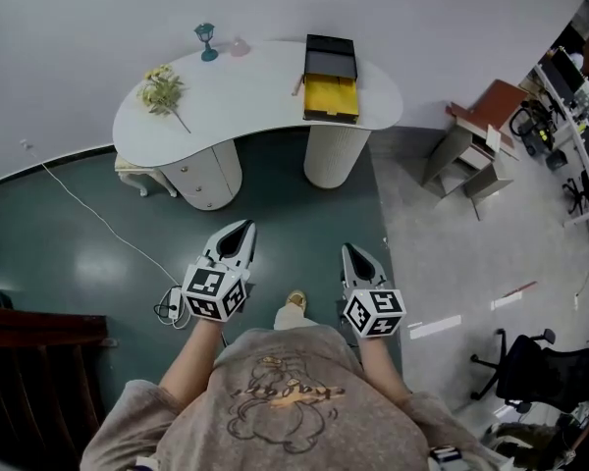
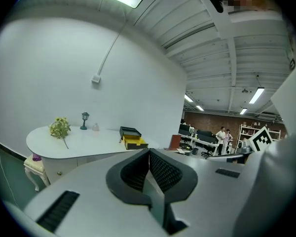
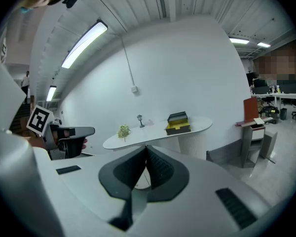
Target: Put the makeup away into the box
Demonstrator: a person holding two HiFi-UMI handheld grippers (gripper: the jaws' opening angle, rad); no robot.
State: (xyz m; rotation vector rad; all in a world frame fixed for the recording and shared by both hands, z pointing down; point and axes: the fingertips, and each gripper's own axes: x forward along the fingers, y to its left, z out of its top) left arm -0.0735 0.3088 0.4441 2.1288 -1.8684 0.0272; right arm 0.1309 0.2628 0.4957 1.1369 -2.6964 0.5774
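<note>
Both the left gripper point(image 1: 241, 228) and right gripper point(image 1: 354, 252) are being held clenched empty, so they're best opened nearer the far open black-and-yellow box point(image 1: 331, 92).

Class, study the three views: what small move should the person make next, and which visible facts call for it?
Probably step forward toward the white table. Both the left gripper and the right gripper are shut and empty, over the green floor well short of the table where the open black-and-yellow box stands, so nothing there seems reachable yet.
</note>
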